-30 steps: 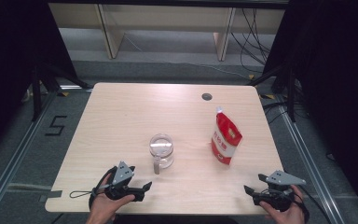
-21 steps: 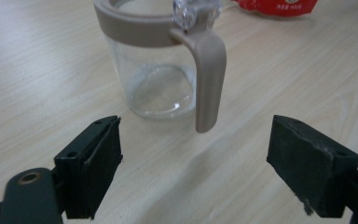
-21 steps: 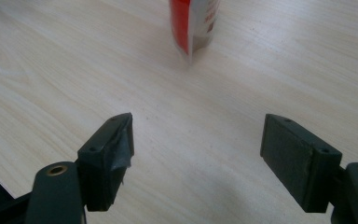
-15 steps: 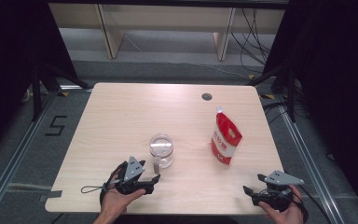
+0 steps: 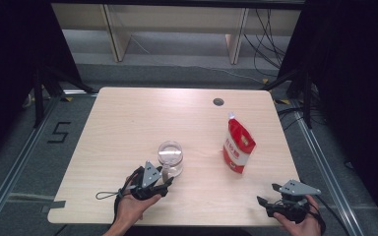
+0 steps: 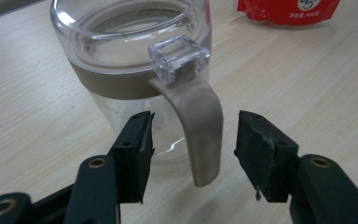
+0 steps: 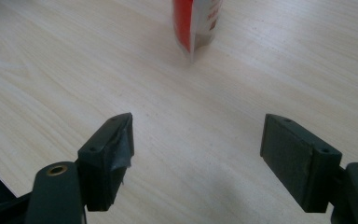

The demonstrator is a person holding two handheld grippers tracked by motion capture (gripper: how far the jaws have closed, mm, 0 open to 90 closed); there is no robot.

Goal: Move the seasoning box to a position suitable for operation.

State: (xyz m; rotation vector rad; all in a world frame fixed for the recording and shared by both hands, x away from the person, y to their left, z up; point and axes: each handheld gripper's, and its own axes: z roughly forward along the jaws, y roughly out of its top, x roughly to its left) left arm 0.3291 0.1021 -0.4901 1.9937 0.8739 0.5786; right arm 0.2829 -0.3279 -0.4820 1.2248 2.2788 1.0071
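Table (image 5: 128,128): pale wood-grain laminate, flat and smooth, rounded corners, a small dark hole near the far edge. Low friction, so anything nudged will slide.

Pouch (image 5: 238,146): red and white stand-up refill bag, glossy soft film, spout corner on top, standing toward the right edge. I judge it top-heavy; a brush from my right tool would tip it.

Jug (image 5: 170,158): clear glass or plastic body, round, tan band under the rim, clear flip lid tab, sits near the middle of the front edge. The handle (image 6: 196,126) is tan, matte, curved, with a free lower end.

Left tool (image 6: 193,147): jaws have just been closing, handle sits between the pads but both stand off it, so nothing gripped yet. Risks as I see them: the left pad (image 6: 137,140) is close to the jug wall and could push the jug away or rotate it before the clamp lands; the handle tapers and is smooth, so a low grip could slip off the free end; the jug could swing when lifted.

Right tool (image 7: 196,156): released, wide apart over bare table by the front right corner, well short of the pouch.
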